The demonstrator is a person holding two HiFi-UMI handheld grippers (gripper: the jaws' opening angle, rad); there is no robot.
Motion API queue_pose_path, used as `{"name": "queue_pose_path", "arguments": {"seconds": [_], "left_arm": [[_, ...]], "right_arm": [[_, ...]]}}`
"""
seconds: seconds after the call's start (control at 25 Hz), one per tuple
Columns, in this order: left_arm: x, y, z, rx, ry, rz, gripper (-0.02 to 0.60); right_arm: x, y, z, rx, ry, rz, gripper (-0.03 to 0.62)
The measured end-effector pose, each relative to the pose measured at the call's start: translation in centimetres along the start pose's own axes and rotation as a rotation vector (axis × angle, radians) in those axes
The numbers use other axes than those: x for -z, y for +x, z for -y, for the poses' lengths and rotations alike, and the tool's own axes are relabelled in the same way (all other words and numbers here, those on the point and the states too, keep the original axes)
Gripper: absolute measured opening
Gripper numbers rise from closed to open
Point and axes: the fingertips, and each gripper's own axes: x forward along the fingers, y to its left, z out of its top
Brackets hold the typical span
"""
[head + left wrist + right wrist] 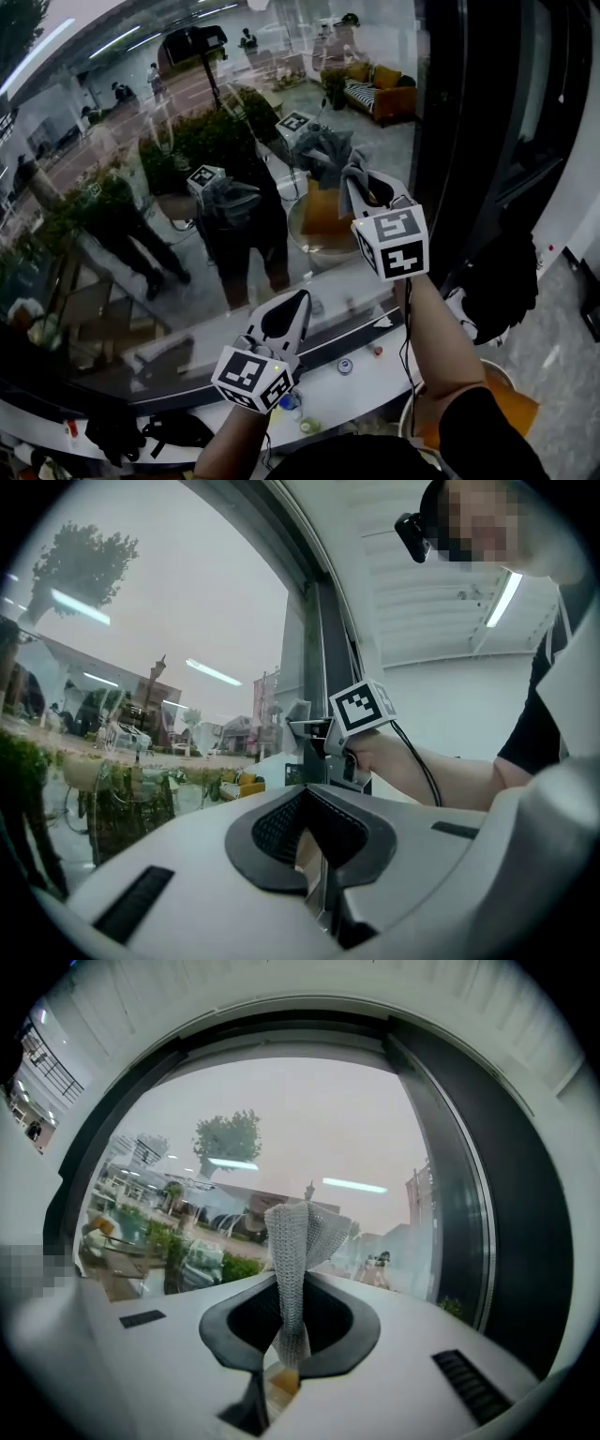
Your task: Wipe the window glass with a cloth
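While the right gripper (pixel 364 190) is held up at the window glass (pixel 141 234), a grey mesh cloth (pixel 298 1241) is pinched between its 2 jaws, which are closed on the cloth's lower end; the free end stands upright beyond the jaw tips and, in the head view, meets its own reflection on the pane, close to the dark window frame (pixel 441 141) at the right; the left gripper (pixel 289 314) is held lower and further left, above the white sill (pixel 361 380); its 2 jaws are seen pressed together with nothing between them; both grippers and the cloth are mirrored in the glass, through which shrubs and buildings are seen.
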Motion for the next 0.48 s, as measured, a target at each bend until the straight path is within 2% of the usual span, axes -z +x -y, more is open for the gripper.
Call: {"name": "queue_pose_path", "arguments": {"seconds": [0.2, 0.48], "left_arm": [[0.1, -0.4, -0.4, 0.013, -0.005, -0.009, 0.006], [0.5, -0.5, -1.3, -0.010, -0.013, -0.019, 0.006]], "right_arm": [[0.3, -0.1, 1.1, 0.020, 0.002, -0.019, 0.052], [1.1, -0.1, 3.5, 0.046, 0.033, -0.023, 0.052]]}}
